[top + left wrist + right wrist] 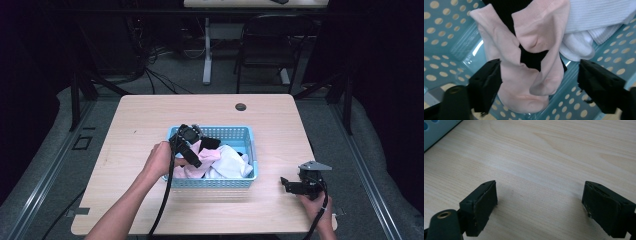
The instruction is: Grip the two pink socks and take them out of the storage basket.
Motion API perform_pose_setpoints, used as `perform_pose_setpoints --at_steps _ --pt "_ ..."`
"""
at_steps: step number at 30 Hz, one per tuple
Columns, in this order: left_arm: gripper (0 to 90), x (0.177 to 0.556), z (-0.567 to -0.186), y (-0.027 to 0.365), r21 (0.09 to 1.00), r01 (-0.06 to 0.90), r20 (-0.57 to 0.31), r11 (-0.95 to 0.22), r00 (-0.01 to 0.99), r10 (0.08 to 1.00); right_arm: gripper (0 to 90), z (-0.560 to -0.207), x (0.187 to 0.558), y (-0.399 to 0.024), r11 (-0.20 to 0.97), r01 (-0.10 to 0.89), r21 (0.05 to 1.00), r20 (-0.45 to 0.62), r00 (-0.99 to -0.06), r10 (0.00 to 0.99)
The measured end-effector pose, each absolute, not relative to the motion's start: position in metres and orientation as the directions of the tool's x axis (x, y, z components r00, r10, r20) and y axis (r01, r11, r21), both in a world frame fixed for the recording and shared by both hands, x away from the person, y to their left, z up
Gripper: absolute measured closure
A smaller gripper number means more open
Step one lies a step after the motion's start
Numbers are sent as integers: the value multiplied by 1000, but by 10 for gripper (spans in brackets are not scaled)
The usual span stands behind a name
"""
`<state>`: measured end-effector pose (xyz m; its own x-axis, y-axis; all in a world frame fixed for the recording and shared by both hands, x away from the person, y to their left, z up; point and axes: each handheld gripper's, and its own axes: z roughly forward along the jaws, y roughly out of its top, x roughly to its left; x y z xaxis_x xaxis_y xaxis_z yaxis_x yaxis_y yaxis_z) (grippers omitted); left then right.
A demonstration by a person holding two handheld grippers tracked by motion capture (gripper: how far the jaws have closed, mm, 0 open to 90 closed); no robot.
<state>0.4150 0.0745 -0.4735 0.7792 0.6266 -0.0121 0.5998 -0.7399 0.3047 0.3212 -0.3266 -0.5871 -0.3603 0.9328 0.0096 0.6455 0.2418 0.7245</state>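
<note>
Reaching into blue basket (235, 134) at table (150, 115) middle, left gripper (192, 155) is pointing down at pink sock (524, 75). Jaws are standing spread either side of sock, left one touching its edge, not pinching. Pink sock is lying in basket over black sock (531, 58), white socks (584, 27) just beside. Right gripper (292, 186) is resting on bare table right of basket, well apart from socks, jaws spread wide, holding nothing.
</note>
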Motion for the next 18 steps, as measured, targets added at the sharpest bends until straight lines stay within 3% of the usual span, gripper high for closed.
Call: perform_pose_setpoints --at_steps 9,11,14,18 --pt "542 416 -485 58 232 558 13 -797 817 576 126 -587 321 -327 243 645 724 10 -362 932" --pt "564 416 -488 57 225 558 14 -798 818 576 126 -587 321 -327 243 645 725 10 -363 932" --pt "728 414 -492 54 202 540 20 -817 832 554 127 -587 321 -327 243 645 724 10 -363 932" --pt "835 412 -492 52 192 525 24 -829 842 539 127 -587 321 -327 243 645 724 10 -362 932"
